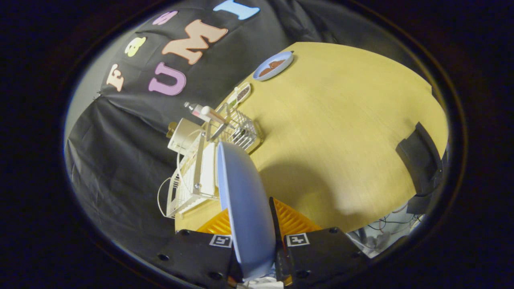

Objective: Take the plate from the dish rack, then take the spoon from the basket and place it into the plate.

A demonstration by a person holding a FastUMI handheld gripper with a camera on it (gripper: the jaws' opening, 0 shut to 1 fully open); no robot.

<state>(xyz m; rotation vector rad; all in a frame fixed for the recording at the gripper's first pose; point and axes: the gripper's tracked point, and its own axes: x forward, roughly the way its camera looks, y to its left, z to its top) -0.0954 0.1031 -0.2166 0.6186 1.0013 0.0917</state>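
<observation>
Beyond the jaws to the left stands the dish rack [192,180], with the wire basket [239,128] at its far end holding the utensils upright. Between the jaws [257,237] the pale blue plate [245,200] is pinched on edge, both fingers pressing, likely for lifting clear. Bare worktop [345,140] lies to the right.

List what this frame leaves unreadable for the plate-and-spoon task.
- Plate, gripper view: clamped edge-on in the gripper; its lower rim is hidden between the fingers.
- Spoon: handles stick out of the wire basket, too small and overlapped to tell which is the spoon.
- Dish rack: partly hidden behind the plate.
- Far blue dish: brown contents too small to identify.
</observation>
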